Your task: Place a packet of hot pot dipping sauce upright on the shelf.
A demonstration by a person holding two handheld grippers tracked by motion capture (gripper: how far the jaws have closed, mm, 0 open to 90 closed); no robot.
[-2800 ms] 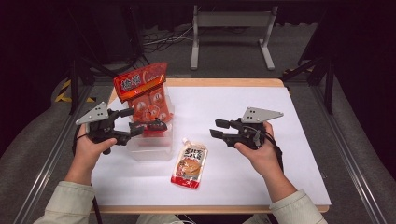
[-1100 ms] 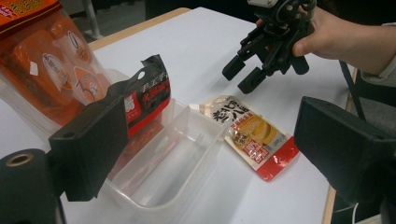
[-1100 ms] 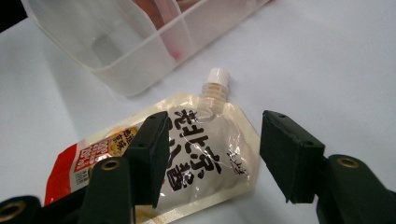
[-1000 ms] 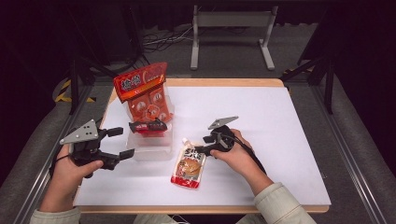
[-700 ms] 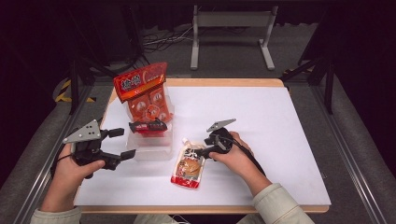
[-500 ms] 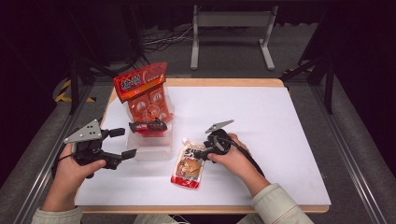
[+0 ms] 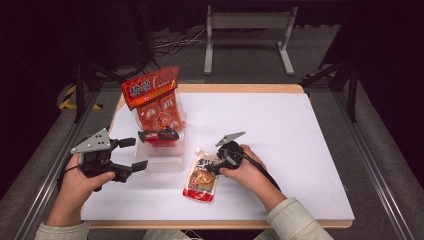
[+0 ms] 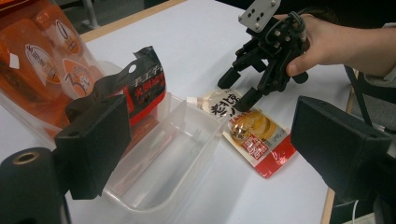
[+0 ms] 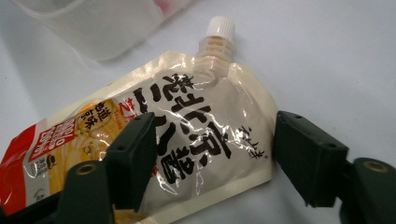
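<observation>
A spouted sauce pouch (image 7: 202, 175) (image 8: 252, 130) (image 9: 187, 126) with a white cap lies flat on the white table, just right of a clear plastic box (image 7: 160, 155) (image 8: 163, 158). My right gripper (image 7: 212, 167) (image 8: 236, 91) (image 9: 215, 128) points down at the pouch's upper half. Its jaws straddle the pouch and have just been closing a little. One pad lies over the print and the other stands just off the edge, so it is open. My left gripper (image 7: 136, 153) (image 8: 210, 121) hovers open at the box's left side, holding nothing.
A big orange snack bag (image 7: 155, 100) (image 8: 37, 60) stands at the box's far end, and a small red and black packet (image 7: 159, 135) (image 8: 144, 84) leans on the box rim. The table's wooden edge (image 7: 240, 88) runs along the back.
The right gripper came from the table's middle right down onto the pouch and has since settled there. The left gripper drew back leftward from the box. The pouch has not moved.
</observation>
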